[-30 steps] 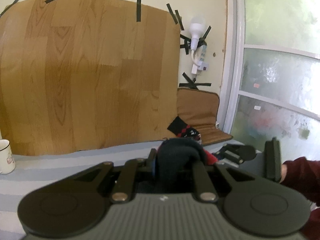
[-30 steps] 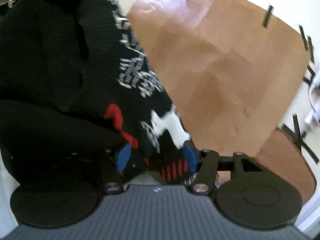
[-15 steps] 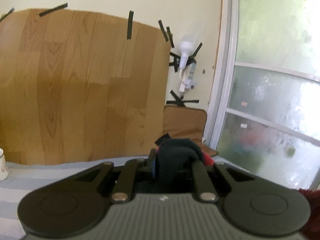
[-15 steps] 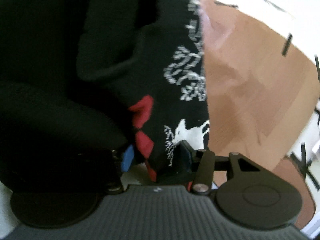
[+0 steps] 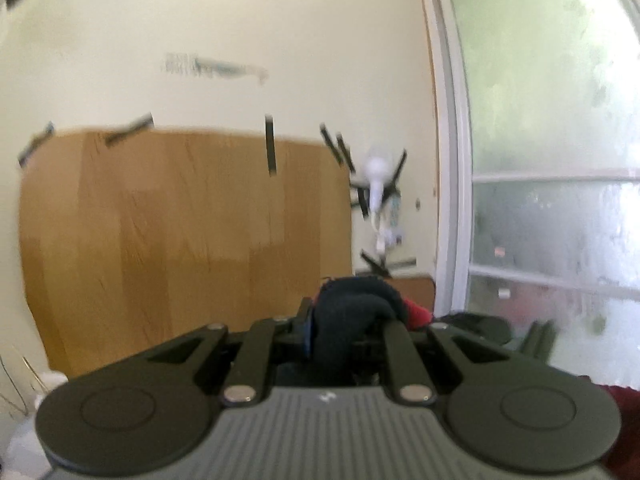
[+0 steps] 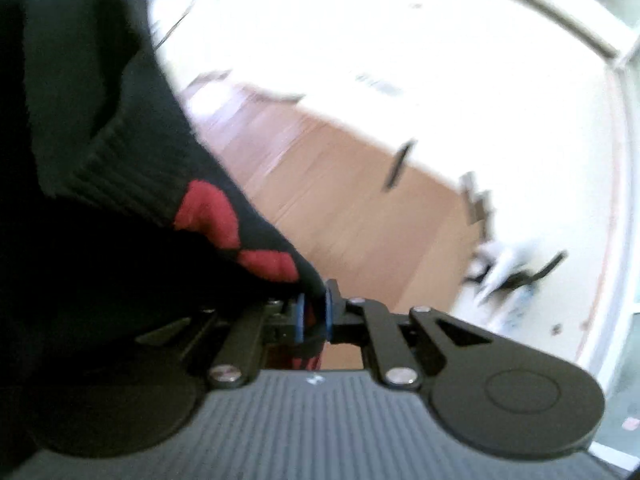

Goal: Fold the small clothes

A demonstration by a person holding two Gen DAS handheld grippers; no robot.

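A black knitted sock with red and white pattern (image 6: 120,160) hangs in the air between both grippers. In the left wrist view its dark bunched end (image 5: 348,308) with a red patch sits between the fingers of my left gripper (image 5: 348,320), which is shut on it. In the right wrist view the sock fills the left half, and one edge runs down between the blue pads (image 6: 300,316). The jaws of my right gripper (image 6: 315,316) are closing and pinch that edge. A dark blurred shape (image 5: 480,324) right of the left gripper may be the other gripper.
A wood-grain panel (image 5: 180,240) is taped to the cream wall ahead, with a white bulb (image 5: 378,176) taped at its right. A frosted window (image 5: 560,200) fills the right side. A dark red sleeve (image 5: 624,404) shows at lower right. Both views are motion-blurred.
Both grippers have risen; the striped table and mug dropped out of the left view. The right jaws, wide around the sock before, have closed onto its edge.
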